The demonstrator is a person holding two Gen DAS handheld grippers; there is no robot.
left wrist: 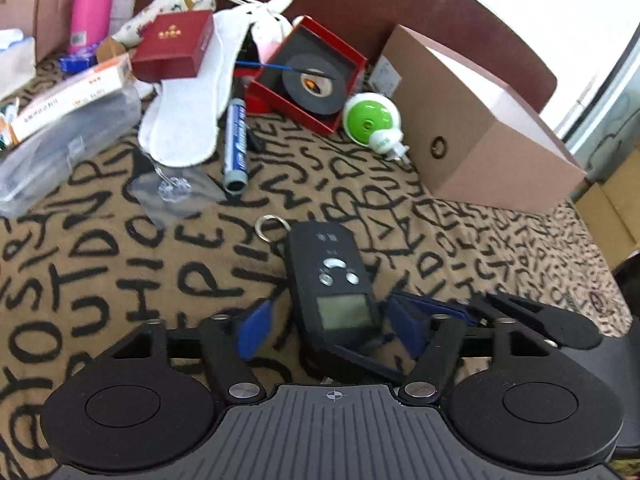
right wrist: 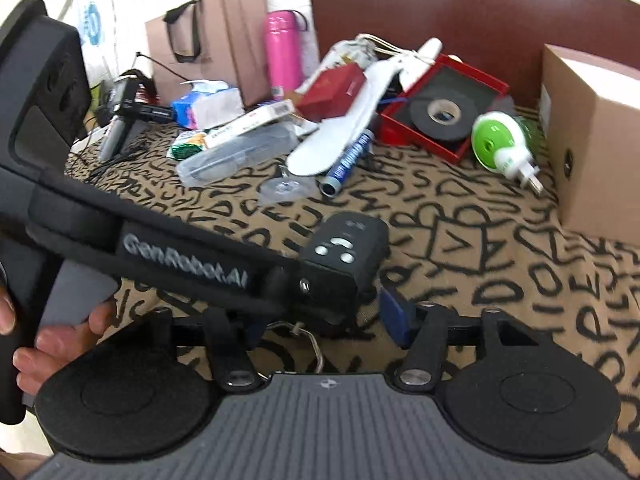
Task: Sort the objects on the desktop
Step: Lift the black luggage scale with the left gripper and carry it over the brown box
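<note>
A black handheld device (left wrist: 332, 280) with silver buttons, a small screen and a key ring lies lengthwise between the blue pads of my left gripper (left wrist: 328, 326). Both pads stand clear of its sides, so that gripper is open. From the right, the fingers (left wrist: 520, 312) of my right gripper reach in around the device's near end. In the right wrist view the device (right wrist: 348, 248) sits just ahead of my right gripper (right wrist: 324, 320). The left tool's black housing (right wrist: 180, 256) crosses in front and hides the left pad, so contact is unclear.
On the lettered cloth behind lie a blue marker (left wrist: 236, 140), a white insole (left wrist: 188, 92), a red tray (left wrist: 352, 60) with black tape, a green plug-in device (left wrist: 370, 118), a brown box (left wrist: 480, 132) and a clear case (left wrist: 60, 148). A hand (right wrist: 60, 340) grips the left tool.
</note>
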